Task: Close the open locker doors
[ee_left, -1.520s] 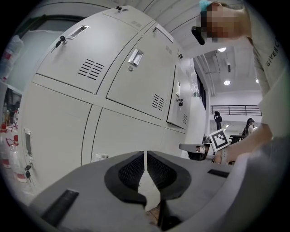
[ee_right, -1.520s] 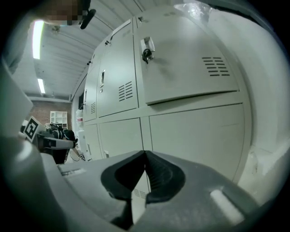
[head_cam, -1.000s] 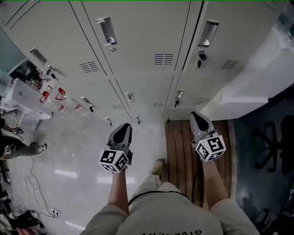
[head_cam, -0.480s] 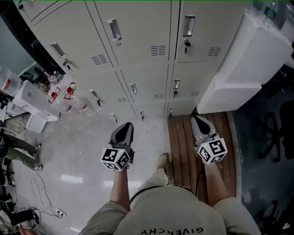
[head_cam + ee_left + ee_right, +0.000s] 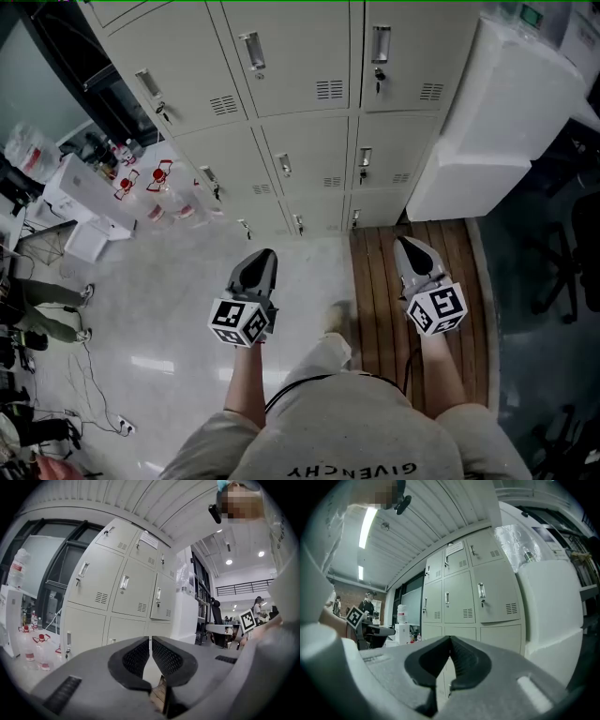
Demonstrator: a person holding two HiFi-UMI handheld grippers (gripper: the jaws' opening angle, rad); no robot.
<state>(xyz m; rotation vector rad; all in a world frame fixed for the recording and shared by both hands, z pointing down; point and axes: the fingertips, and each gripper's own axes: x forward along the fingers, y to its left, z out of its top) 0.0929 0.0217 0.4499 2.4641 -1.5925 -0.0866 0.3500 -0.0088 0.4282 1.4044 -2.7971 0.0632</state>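
I find the left gripper (image 5: 263, 255) with its jaws together and nothing between them. In the left gripper view the two ribbed pads (image 5: 139, 657) meet at the tips. The right gripper (image 5: 405, 244) is likewise closed and empty, its pads (image 5: 461, 660) touching at the front in the right gripper view. Each gripper carries its marker cube at the rear, the left cube (image 5: 239, 322) and the right cube (image 5: 437, 309), with my forearms behind them. Both grippers point toward the bank of lockers (image 5: 309, 122) and stand well apart from it, touching no door.

The lockers are light grey and set in rows and columns. Each door has a recessed handle (image 5: 251, 49), a keyhole and a small vent grille. Every locker door that I can see from the head view and from both gripper views sits flush in its frame.

Just beside the lockers on the right stands a bulky white unit (image 5: 506, 103). Below the right gripper runs a strip of wooden slats (image 5: 375, 281), and below the left gripper is pale polished floor (image 5: 159, 309). My shoe (image 5: 336, 319) rests at the edge between the two.

To the left of the lockers, clear bottles with red labels (image 5: 159, 178) stand on the floor next to a white box (image 5: 80, 192). Loose cables (image 5: 84, 394) lie further out. A dark office chair (image 5: 562, 272) is at the far right.
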